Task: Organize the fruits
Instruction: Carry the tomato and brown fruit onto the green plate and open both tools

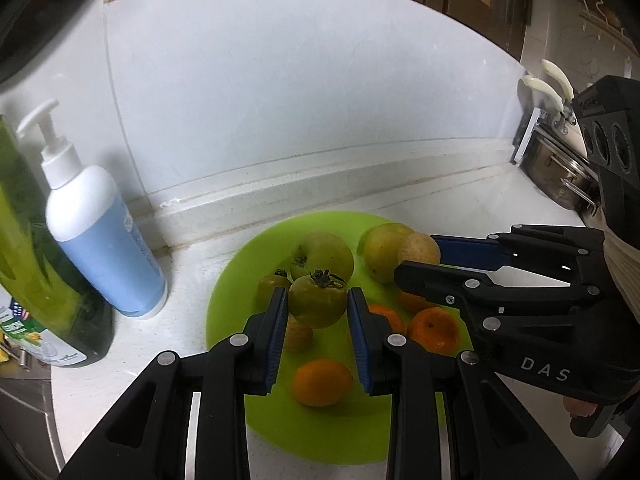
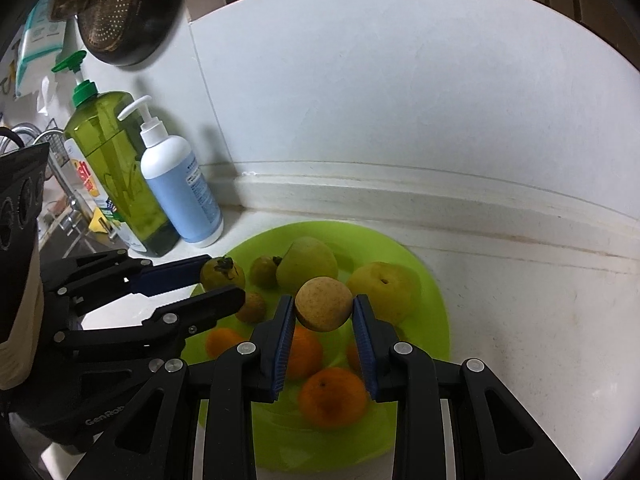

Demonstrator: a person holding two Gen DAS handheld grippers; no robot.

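A lime green plate [image 1: 240, 264] [image 2: 424, 280] on the white counter holds green-yellow fruits and several oranges [image 1: 322, 382] [image 2: 334, 396]. My left gripper [image 1: 318, 300] is shut on a green persimmon-like fruit [image 1: 318, 300] with a dark calyx, held above the plate; it also shows in the right wrist view [image 2: 222, 274]. My right gripper [image 2: 324, 310] is shut on a round tan fruit [image 2: 324, 308], held above the plate; it shows in the left wrist view [image 1: 418, 250]. Two yellow-green apples [image 1: 326, 254] [image 2: 384, 286] lie at the plate's far side.
A white and blue pump bottle [image 1: 100, 236] [image 2: 180, 184] and a green soap bottle [image 1: 36, 264] [image 2: 116, 172] stand left of the plate against the white wall. A sink with a rack [image 2: 56, 200] lies further left. A metal pot [image 1: 560, 172] sits at far right.
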